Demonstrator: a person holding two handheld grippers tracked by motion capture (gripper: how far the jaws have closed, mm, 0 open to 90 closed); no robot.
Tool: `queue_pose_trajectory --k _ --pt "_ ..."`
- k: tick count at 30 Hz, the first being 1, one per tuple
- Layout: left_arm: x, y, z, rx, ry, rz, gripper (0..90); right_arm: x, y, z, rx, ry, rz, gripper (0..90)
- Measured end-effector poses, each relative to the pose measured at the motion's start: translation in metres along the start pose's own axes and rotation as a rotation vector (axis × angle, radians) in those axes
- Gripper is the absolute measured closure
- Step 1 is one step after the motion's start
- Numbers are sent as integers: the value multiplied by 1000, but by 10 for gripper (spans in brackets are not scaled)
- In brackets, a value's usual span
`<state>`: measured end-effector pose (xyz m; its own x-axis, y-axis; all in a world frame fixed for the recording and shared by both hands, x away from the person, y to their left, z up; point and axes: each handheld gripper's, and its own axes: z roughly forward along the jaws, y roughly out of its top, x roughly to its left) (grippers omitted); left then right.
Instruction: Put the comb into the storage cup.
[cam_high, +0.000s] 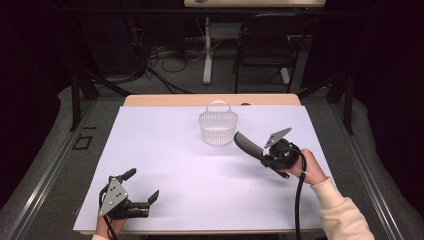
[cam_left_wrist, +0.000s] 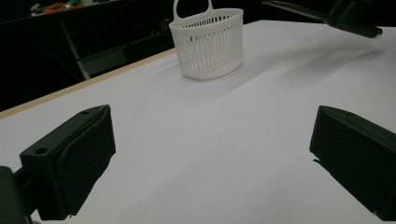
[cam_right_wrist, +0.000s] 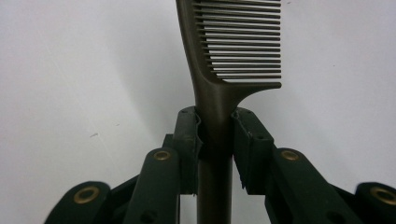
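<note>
Gripping the comb (cam_right_wrist: 219, 88) by its handle, my right gripper (cam_high: 266, 154) hovers right of the basket (cam_high: 218, 131); left gripper (cam_high: 141, 186) rests wide open, near-left.

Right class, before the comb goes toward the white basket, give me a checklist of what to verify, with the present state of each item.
1. Right gripper clamped on the comb handle: ok.
2. Comb lifted off the table: ok.
3. Basket upright, mouth open: ok.
4. Basket free of other items: cannot tell.
5. Path from comb to basket free: ok.
6. Left gripper open, holding nothing, away from the basket: ok.
</note>
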<state>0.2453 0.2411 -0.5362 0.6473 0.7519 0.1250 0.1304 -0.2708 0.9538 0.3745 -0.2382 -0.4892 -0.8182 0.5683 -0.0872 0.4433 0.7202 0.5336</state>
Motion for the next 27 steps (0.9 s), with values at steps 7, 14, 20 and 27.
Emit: queue_pose_trajectory --k 7,14,20,27 --pt "0 0 0 -3 -3 1 3 3 2 -1 -33 -3 3 724" --pt "0 0 0 -1 -3 1 3 1 -1 -4 -59 -16 23 724" --pt "0 0 0 -1 -4 4 3 0 -2 -4 -76 -29 35 724" --pt "0 0 0 -2 -4 1 3 0 -1 -4 -100 -39 40 724"
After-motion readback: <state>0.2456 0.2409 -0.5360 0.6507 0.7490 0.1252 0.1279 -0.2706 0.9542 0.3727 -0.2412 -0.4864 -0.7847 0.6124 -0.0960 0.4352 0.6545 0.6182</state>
